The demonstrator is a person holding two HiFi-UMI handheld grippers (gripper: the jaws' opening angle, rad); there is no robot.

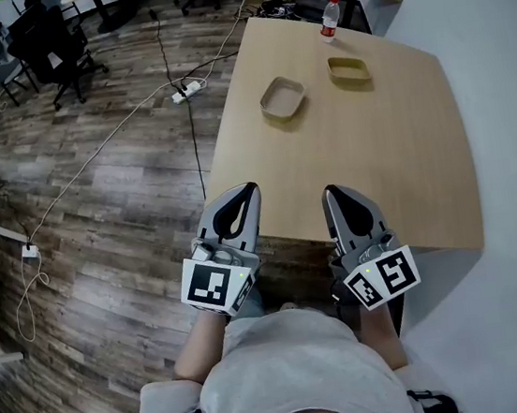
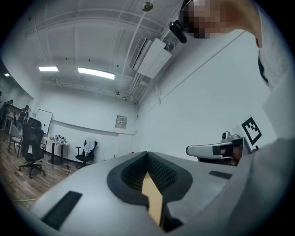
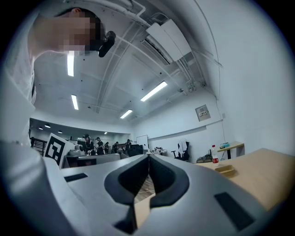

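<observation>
Head view: left gripper and right gripper hover at the near edge of the surface, each with its jaws pressed together on nothing. Well ahead lie two shallow trays, the nearer tray roughly between the grippers' lines and the farther tray to its right. A bottle stands beyond them, and nothing lies between grippers and trays.

Grey tongs with black pads, square-marker cubes; the person wears a grey shirt.

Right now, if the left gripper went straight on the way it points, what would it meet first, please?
Likely the nearer tray on the table: in the head view the shut left gripper points roughly at it. Its height is unclear, so it might pass over.
</observation>
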